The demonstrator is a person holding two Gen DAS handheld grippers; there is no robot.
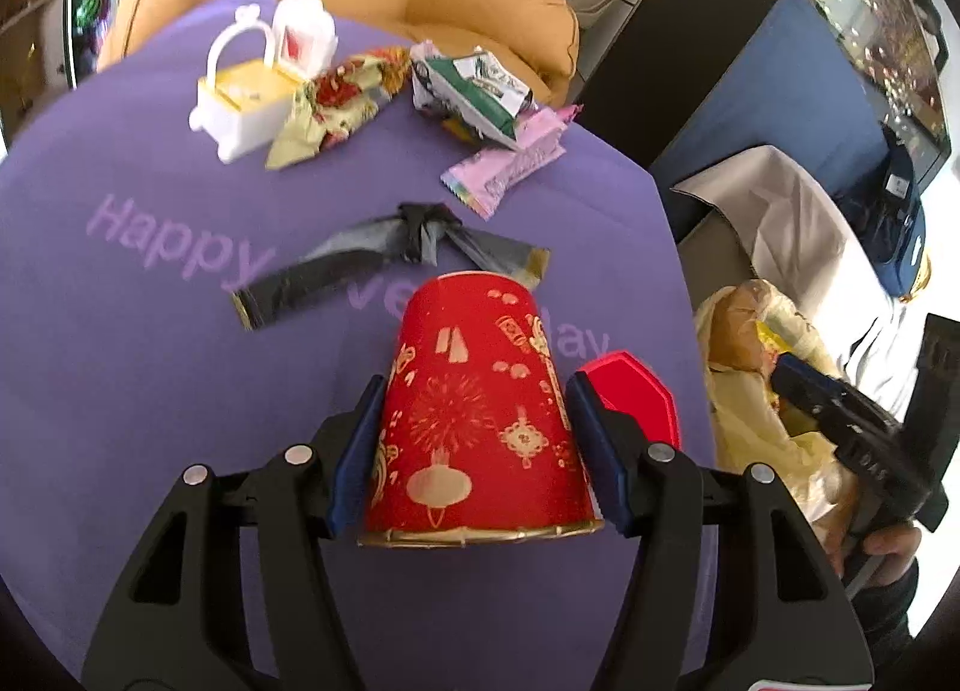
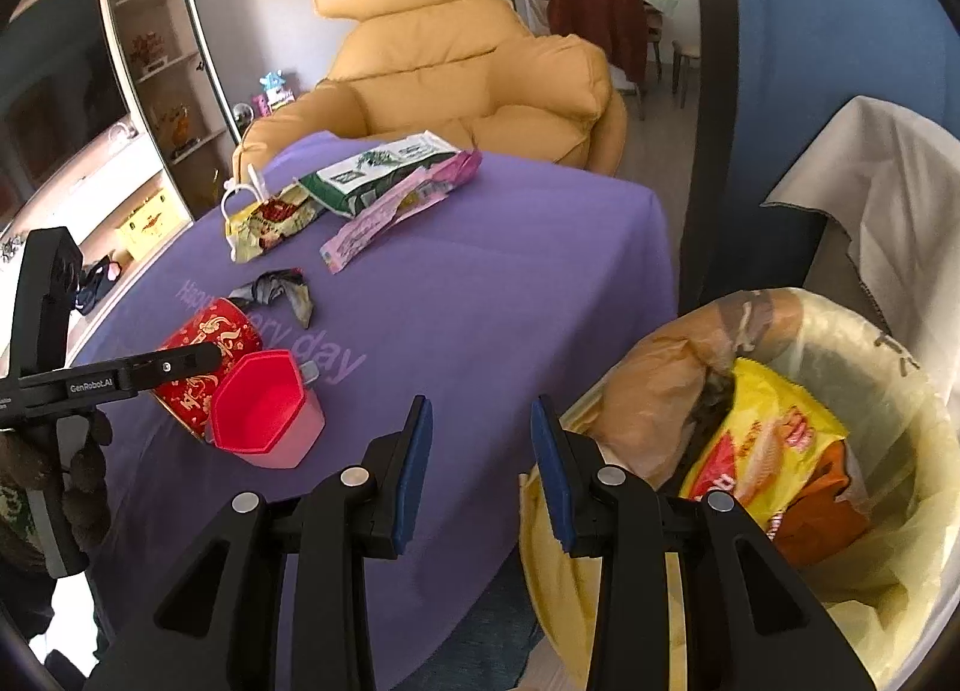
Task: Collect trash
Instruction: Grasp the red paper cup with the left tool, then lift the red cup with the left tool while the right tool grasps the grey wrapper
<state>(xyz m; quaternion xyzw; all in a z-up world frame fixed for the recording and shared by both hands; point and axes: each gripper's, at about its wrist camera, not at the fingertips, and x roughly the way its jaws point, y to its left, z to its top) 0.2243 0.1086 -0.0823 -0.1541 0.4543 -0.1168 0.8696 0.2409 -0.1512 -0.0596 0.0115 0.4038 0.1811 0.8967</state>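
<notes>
Trash: red paper cup with gold festive print (image 1: 480, 415), upside down on the purple tablecloth (image 1: 120, 391) near its bin-side edge, sits between the left gripper's (image 1: 474, 451) blue pads, which bracket it; firm contact can't be confirmed, likely the grab step. Pink hexagonal plastic cup (image 2: 264, 409) stands just beside it. Right gripper (image 2: 480, 469) jaws half apart, holding nothing, hovering over the tablecloth edge beside the lined trash bin (image 2: 900, 391), which already holds a yellow snack bag (image 2: 774, 439). Count: four wrappers left — black knotted (image 1: 384, 253), pink (image 1: 510, 162), green-white (image 1: 474, 84), floral (image 1: 336, 102). One white toy vanity (image 1: 252, 90) at far corner.
</notes>
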